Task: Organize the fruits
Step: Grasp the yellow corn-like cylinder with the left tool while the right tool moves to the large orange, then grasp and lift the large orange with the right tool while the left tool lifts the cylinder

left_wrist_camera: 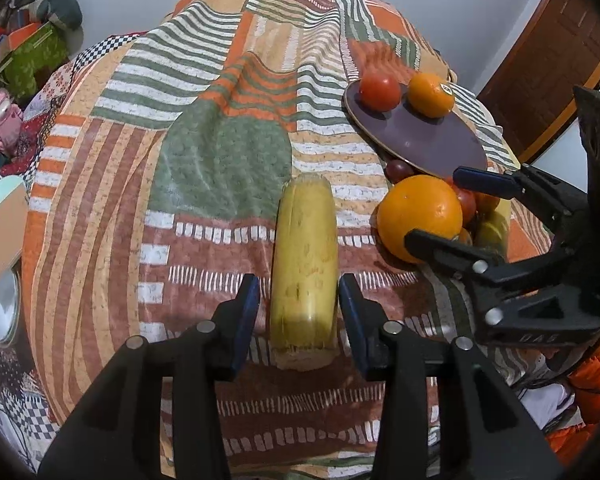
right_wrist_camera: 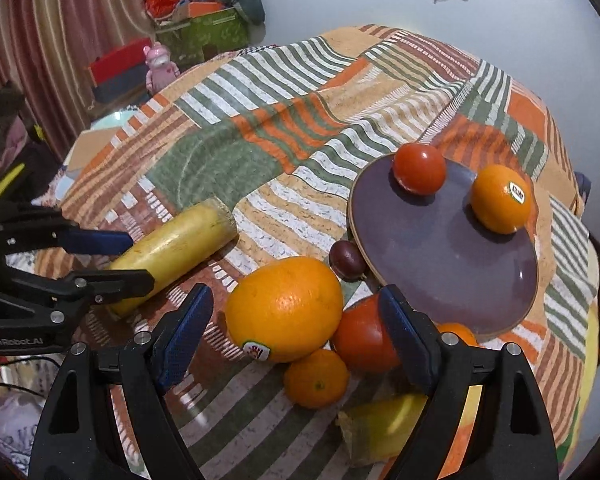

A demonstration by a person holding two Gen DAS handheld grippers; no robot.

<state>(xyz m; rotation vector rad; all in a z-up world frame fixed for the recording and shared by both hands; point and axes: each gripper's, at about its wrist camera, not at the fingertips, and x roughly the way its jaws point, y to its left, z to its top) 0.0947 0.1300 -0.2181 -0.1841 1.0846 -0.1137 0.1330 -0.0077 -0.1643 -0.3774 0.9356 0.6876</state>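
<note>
A yellow banana piece (left_wrist_camera: 304, 264) lies on the patterned cloth, between the open fingers of my left gripper (left_wrist_camera: 299, 304), which do not touch it; it also shows in the right wrist view (right_wrist_camera: 172, 250). My right gripper (right_wrist_camera: 296, 320) is open around a large orange (right_wrist_camera: 284, 314), also seen in the left wrist view (left_wrist_camera: 420, 216). A purple plate (right_wrist_camera: 440, 248) holds a tomato (right_wrist_camera: 419, 168) and a small orange (right_wrist_camera: 500, 199). A tomato (right_wrist_camera: 360, 336), a small orange (right_wrist_camera: 316, 378), a dark plum (right_wrist_camera: 346, 258) and another banana piece (right_wrist_camera: 384, 426) lie near the large orange.
The cloth-covered table (left_wrist_camera: 220, 152) drops off at its rounded edges. A pink toy (right_wrist_camera: 160, 64), boxes (right_wrist_camera: 204, 32) and a curtain (right_wrist_camera: 40, 40) stand beyond the far left. A wooden door (left_wrist_camera: 548, 64) is at the right.
</note>
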